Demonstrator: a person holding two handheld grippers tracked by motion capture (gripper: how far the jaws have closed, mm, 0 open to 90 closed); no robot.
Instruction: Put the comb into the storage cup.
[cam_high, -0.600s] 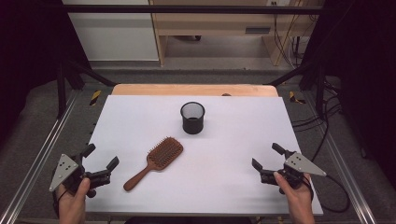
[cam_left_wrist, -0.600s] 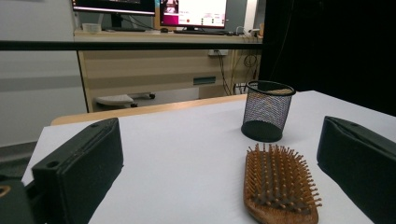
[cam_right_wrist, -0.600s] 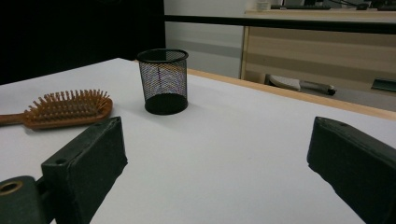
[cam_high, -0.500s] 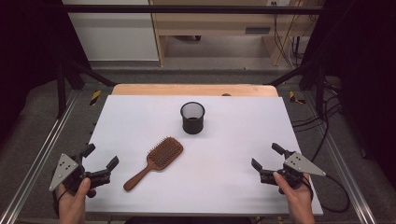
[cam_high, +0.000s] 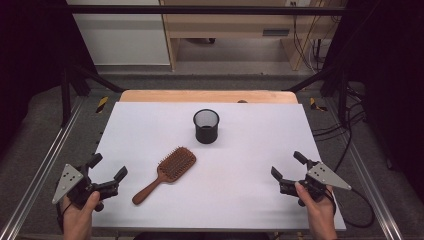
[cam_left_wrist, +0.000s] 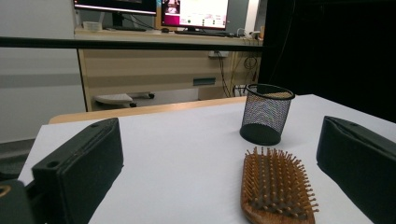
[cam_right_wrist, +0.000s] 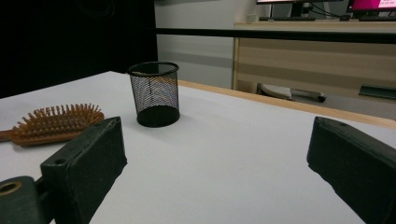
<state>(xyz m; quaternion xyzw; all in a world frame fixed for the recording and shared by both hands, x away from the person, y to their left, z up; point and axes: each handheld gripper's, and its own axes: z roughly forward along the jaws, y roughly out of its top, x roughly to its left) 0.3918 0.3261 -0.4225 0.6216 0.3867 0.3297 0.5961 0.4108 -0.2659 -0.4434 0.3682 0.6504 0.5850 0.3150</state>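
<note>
A wooden paddle hairbrush (cam_high: 167, 172) lies bristles up on the white table (cam_high: 250, 145), its handle pointing to the near left. A black mesh cup (cam_high: 206, 126) stands upright behind it, empty as far as I can see. My left gripper (cam_high: 107, 167) rests open at the table's near left corner, just left of the brush handle. The brush head (cam_left_wrist: 275, 191) and the cup (cam_left_wrist: 267, 114) sit ahead of its jaws. My right gripper (cam_high: 289, 165) is open at the near right, apart from both objects, with the cup (cam_right_wrist: 155, 94) and brush (cam_right_wrist: 53, 123) off to its left.
A wooden strip (cam_high: 210, 96) runs along the table's far edge. Metal frame rails (cam_high: 45, 160) flank both sides, with cables (cam_high: 345, 125) on the floor at the right. A wooden desk (cam_high: 235, 20) stands beyond the table.
</note>
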